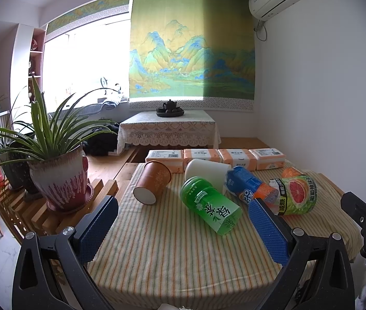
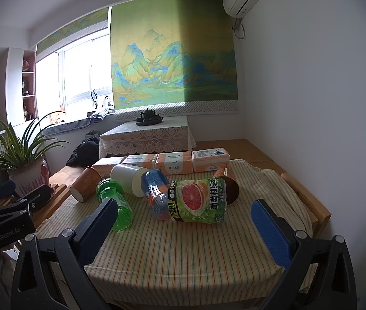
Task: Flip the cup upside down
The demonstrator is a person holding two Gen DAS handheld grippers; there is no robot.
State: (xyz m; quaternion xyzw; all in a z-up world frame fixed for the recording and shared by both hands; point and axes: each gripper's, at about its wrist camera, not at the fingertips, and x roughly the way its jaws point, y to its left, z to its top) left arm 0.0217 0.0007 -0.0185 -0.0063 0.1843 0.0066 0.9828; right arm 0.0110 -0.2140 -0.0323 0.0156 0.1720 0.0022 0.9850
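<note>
Several cups lie on their sides on a striped cloth [image 1: 172,253]. A brown paper cup [image 1: 152,182] lies at the left, also in the right wrist view [image 2: 83,183]. A white cup [image 1: 206,171] [image 2: 128,178] lies behind a green cup [image 1: 210,205] [image 2: 114,202]. A blue-orange cup [image 1: 250,187] [image 2: 157,193] and a grapefruit-label cup [image 1: 296,196] [image 2: 198,197] lie to the right, with another brown cup [image 2: 229,184] behind. My left gripper [image 1: 183,227] is open and empty, short of the green cup. My right gripper [image 2: 183,228] is open and empty, short of the grapefruit cup.
Several tissue packs [image 1: 215,159] [image 2: 172,164] line the cloth's far edge. A potted plant [image 1: 59,178] stands on a slatted wooden stand at the left. A lace-covered low table with a tea set [image 1: 170,109] is behind. The wooden table edge [image 2: 309,201] runs along the right.
</note>
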